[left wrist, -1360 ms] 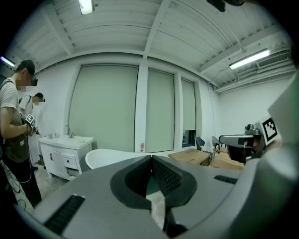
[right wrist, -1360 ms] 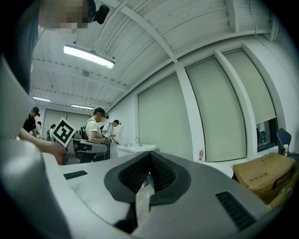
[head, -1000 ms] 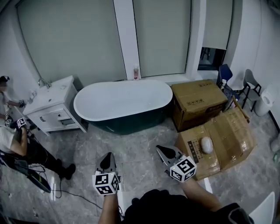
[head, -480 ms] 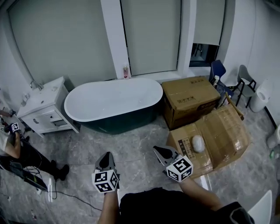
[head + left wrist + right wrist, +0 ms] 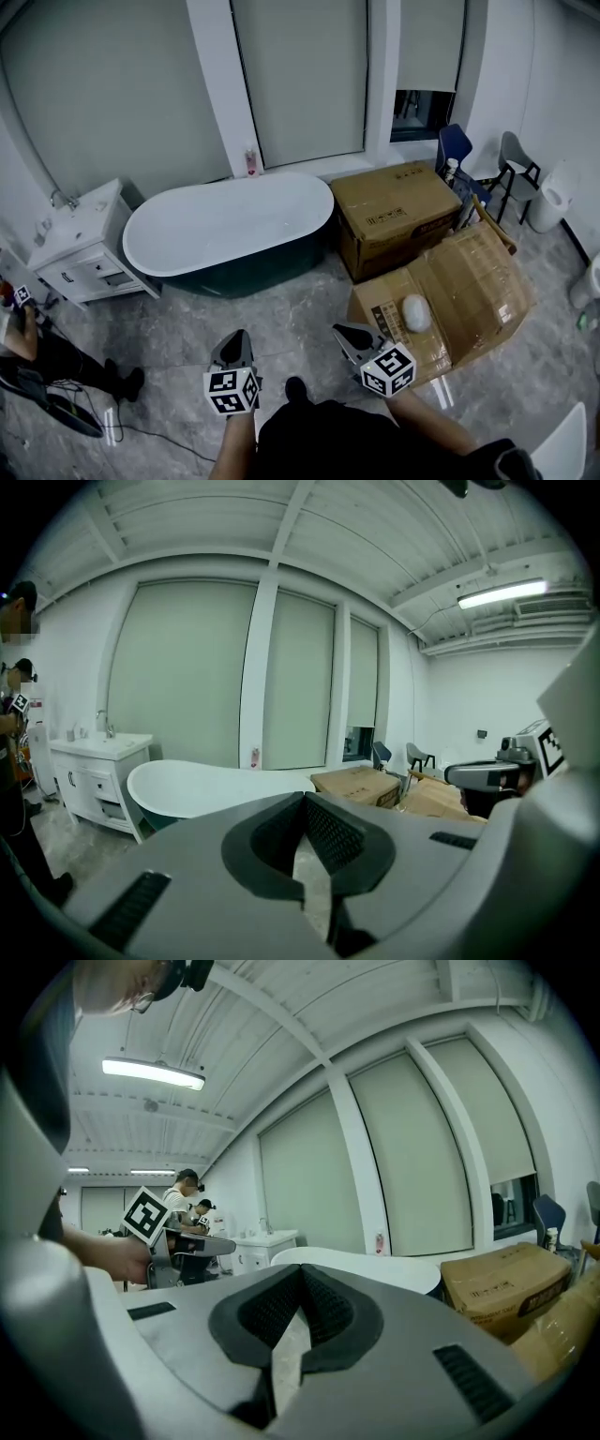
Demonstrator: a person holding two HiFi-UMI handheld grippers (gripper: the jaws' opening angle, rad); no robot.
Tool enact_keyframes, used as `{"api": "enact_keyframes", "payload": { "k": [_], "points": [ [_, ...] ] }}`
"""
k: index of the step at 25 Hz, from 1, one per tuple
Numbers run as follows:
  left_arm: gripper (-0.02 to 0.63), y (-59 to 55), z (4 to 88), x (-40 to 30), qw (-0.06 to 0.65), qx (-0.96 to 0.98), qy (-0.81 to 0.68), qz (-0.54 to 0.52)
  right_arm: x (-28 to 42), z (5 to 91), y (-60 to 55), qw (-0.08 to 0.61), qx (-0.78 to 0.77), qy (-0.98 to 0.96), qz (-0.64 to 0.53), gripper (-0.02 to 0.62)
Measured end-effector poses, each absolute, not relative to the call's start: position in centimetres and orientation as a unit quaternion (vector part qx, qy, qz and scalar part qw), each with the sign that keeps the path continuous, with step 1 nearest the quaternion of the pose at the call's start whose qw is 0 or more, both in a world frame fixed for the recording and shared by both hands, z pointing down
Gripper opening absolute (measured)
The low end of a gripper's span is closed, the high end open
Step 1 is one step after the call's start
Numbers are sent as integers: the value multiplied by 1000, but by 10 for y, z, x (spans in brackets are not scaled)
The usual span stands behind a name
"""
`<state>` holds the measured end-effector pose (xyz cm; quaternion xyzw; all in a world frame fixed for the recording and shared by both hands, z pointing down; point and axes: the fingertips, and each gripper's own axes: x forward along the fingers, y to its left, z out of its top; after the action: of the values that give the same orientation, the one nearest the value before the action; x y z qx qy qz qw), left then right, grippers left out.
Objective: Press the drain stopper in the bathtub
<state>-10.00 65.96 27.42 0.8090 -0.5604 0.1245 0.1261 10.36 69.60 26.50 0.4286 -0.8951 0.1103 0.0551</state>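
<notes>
A white oval bathtub (image 5: 230, 228) with a dark outer shell stands against the window wall; it also shows in the left gripper view (image 5: 211, 785) and the right gripper view (image 5: 361, 1265). No drain stopper can be made out inside it from here. My left gripper (image 5: 233, 338) and right gripper (image 5: 346, 330) hover side by side over the marble floor, well short of the tub. The left gripper (image 5: 302, 799) has its jaws closed tip to tip with nothing between them. The right gripper (image 5: 300, 1271) is likewise shut and empty.
Two cardboard boxes (image 5: 397, 212) (image 5: 455, 298) crowd the tub's right end. A white vanity (image 5: 80, 239) stands at its left end, and a bottle (image 5: 250, 161) sits on the sill behind. A crouching person (image 5: 33, 349) and cables lie left; chairs (image 5: 457, 150) stand far right.
The head view has swung right, so tub and vanity slid left in the picture. Both grippers kept their place and stayed shut. A shoe tip now shows between them.
</notes>
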Motion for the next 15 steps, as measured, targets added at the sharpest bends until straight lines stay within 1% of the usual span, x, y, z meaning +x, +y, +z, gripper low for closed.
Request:
{"api": "enact_keyframes", "payload": {
  "k": [7, 15],
  "points": [
    [12, 581, 295, -84, 140, 822, -535, 135, 124, 284, 623, 64, 459, -876, 137, 14],
    [12, 458, 312, -92, 150, 833, -512, 144, 107, 307, 514, 89, 468, -864, 163, 14]
  ]
}}
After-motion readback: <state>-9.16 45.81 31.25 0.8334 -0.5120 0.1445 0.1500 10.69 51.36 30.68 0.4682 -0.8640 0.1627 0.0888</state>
